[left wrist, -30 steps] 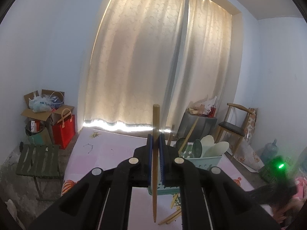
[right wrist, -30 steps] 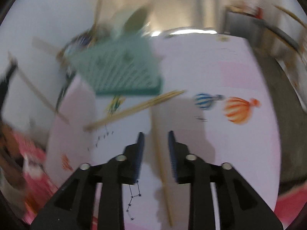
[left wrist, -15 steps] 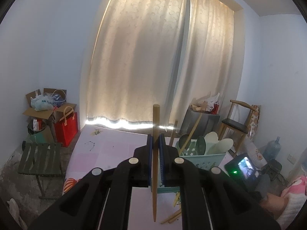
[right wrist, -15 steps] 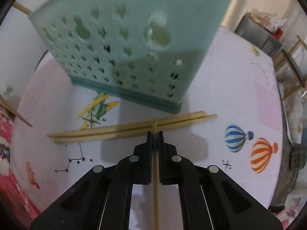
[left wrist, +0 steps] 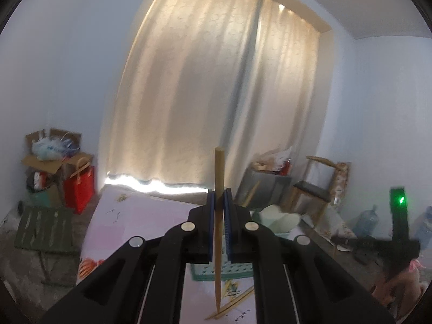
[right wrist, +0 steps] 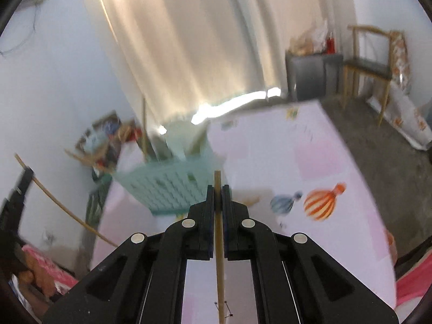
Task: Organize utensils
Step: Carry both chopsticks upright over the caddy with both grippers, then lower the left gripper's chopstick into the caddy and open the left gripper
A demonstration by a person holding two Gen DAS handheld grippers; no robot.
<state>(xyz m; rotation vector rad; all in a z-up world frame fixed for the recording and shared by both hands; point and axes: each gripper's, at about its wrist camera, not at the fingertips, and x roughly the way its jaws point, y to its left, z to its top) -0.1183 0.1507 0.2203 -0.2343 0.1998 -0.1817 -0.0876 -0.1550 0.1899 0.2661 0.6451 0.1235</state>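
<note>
My left gripper (left wrist: 218, 199) is shut on a wooden chopstick (left wrist: 218, 232) and holds it upright above the table. My right gripper (right wrist: 218, 191) is shut on another wooden chopstick (right wrist: 219, 256), lifted off the table. The teal perforated utensil basket (right wrist: 164, 186) stands on the pink tablecloth (right wrist: 310, 162), ahead and left of the right gripper. It holds several pale spoons and chopsticks (left wrist: 278, 217). Two more chopsticks (left wrist: 235, 303) lie on the cloth in front of the basket in the left wrist view.
The left gripper and its chopstick (right wrist: 62, 208) show at the left edge of the right wrist view. A wooden chair (right wrist: 370, 67) and a grey cabinet (right wrist: 310, 75) stand beyond the table. A red bag (left wrist: 79, 189), boxes and a green stool (left wrist: 44, 230) are at the left.
My right gripper closed on a chopstick lying on the cloth, then lifted it and tilted up away from the basket. My left gripper kept its chopstick, shifting slightly.
</note>
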